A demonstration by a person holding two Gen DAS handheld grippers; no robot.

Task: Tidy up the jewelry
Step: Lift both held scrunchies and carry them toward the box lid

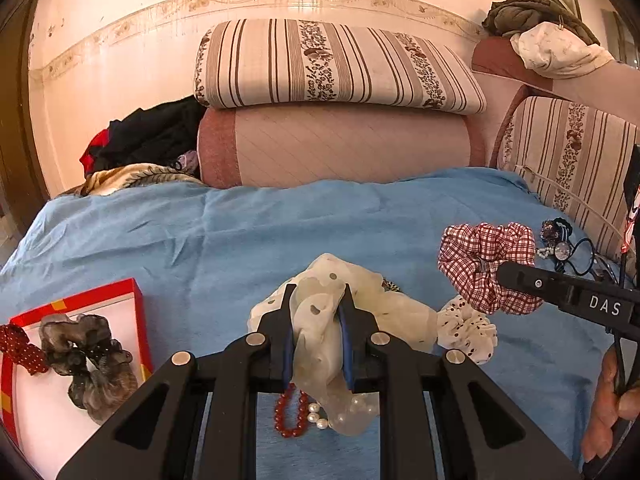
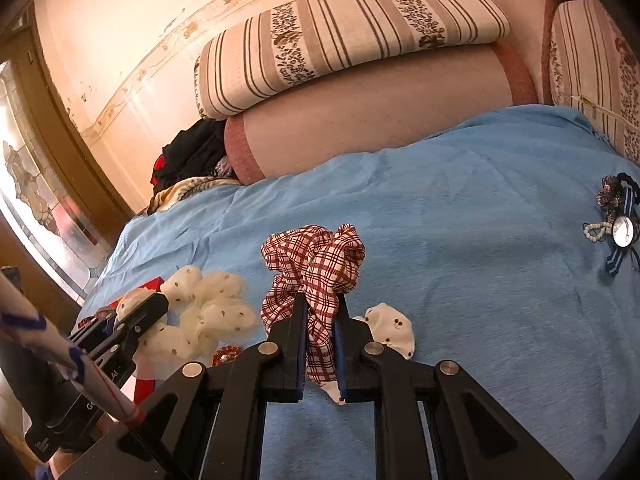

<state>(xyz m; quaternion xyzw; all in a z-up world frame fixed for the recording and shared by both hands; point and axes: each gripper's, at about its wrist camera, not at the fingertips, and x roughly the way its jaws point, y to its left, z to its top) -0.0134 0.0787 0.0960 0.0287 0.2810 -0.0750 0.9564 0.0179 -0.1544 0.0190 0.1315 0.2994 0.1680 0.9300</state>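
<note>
Scrunchies mostly, plus a few beads, spread on the blue sheet (image 1: 280, 224). Left gripper (image 1: 316, 300) is clamped on the cream sheer scrunchie (image 1: 320, 320); fabric bunches between the pads and hangs below them. Right gripper (image 2: 320, 312) is clamped on the red plaid scrunchie (image 2: 316, 260), jaws nearly together, a fold of cloth pinched and a tail dangling out the back.

Red box (image 1: 136, 300) sits at the left edge of the left wrist view, already holding a grey-brown scrunchie (image 1: 88, 356) and a red dotted one (image 1: 20, 346) draped over its rim. Likely the drop target.

Handling, my read:
- Scrunchies: light, soft, no fixed shape. Any fold works as a grip point; a pinch through the elastic core holds better than loose ruffle. Sheer fabric looks slippery and may creep out.
- Red bead bracelet (image 1: 290, 416) and pearls (image 1: 320, 416) lie under the left gripper, just beside the hanging cream fabric. Hard, round, small; they'd roll out of the pads. Take them across the strand. Snag risk with the sheer cloth.
- White dotted scrunchie (image 1: 466, 332) lies between the two grippers.
- Navy bow clip (image 2: 620, 224) with a pearl strand is well apart on the right; stiff, grip at the centre.
</note>
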